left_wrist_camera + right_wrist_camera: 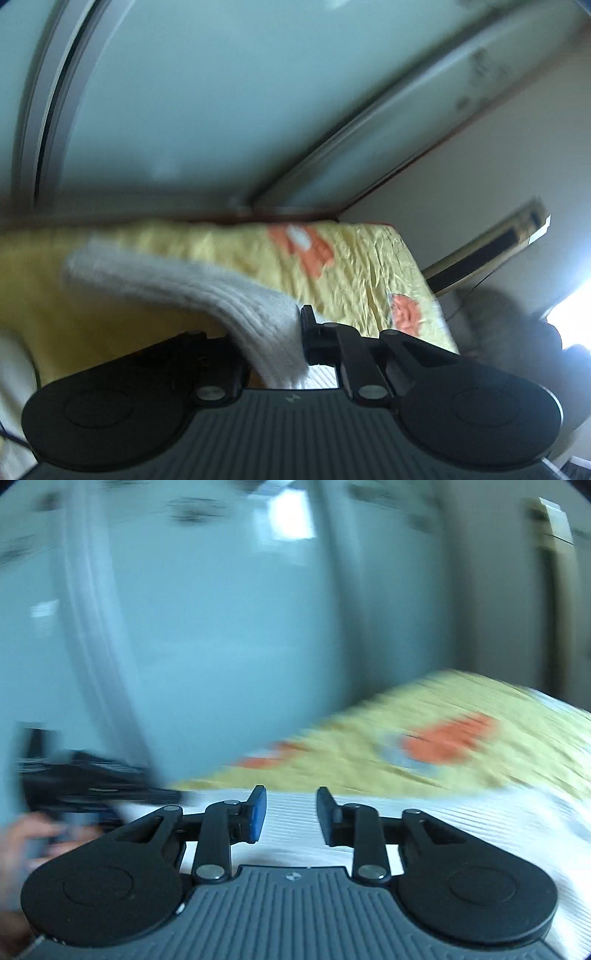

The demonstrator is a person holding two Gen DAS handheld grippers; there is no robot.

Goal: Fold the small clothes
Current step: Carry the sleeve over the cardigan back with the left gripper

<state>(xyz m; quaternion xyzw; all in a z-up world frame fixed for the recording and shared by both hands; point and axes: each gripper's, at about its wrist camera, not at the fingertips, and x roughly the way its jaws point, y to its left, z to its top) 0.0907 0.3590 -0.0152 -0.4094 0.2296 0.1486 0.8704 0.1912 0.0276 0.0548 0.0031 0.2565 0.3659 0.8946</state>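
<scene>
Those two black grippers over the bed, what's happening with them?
A person is folding small clothes with a hand-held gripper in each hand. The left gripper is shut on a white ribbed sock, lifted off the yellow blanket with orange prints. The right gripper holds nothing: its jaws stand apart over a white ribbed cloth lying on the bed. Both views are blurred, so finer detail cannot be told.

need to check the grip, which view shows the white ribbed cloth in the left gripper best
The left wrist view: the white ribbed cloth runs up between the shut left gripper fingers. The right wrist view shows only blurred white ribbed fabric below the open, empty right gripper; same piece, cannot tell.
</scene>
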